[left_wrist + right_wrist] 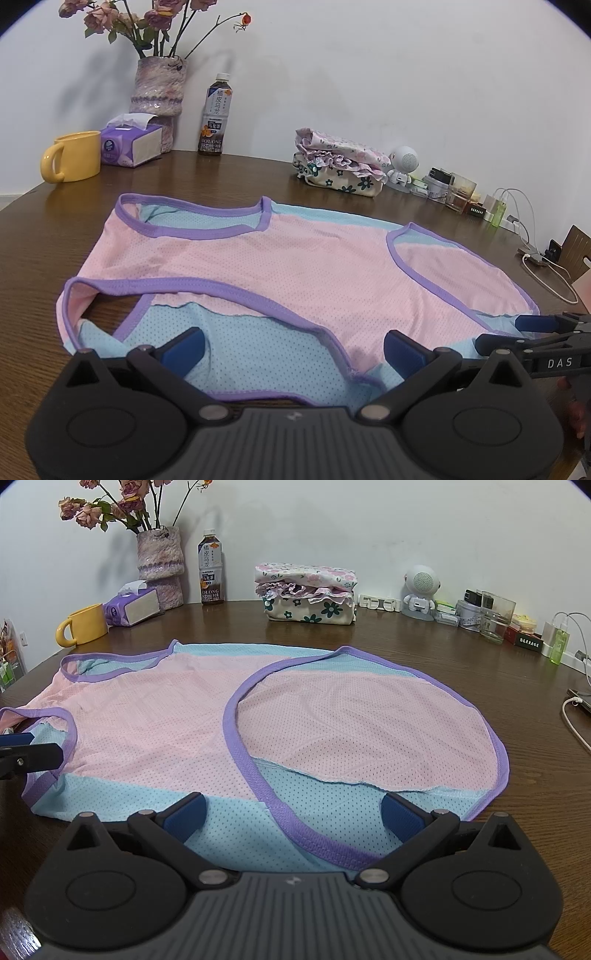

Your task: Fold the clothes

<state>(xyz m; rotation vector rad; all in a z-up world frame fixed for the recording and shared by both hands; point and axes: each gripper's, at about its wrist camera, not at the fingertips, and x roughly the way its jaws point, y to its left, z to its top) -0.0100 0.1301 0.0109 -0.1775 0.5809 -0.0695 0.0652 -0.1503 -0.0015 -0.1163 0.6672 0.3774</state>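
Note:
A sleeveless mesh top [295,266], pink and light blue with purple trim, lies spread flat on the wooden table [221,173]. My left gripper [293,350] hovers open over the top's near blue edge by an armhole, and its blue pads [184,349] hold nothing. In the right wrist view the same top [155,720] fills the middle. My right gripper [293,816] is open over the near hem, straddling a curved purple trim. Each gripper shows in the other's view: the right gripper [517,332] at the right edge, the left gripper [26,747] at the left edge.
Along the wall stand a yellow mug [74,155], a tissue box [131,142], a vase of flowers [159,92] and a tea bottle [216,114]. A stack of folded floral clothes [308,590], a white robot figure [421,587], a glass [496,616] and cables [576,720] sit at the back right.

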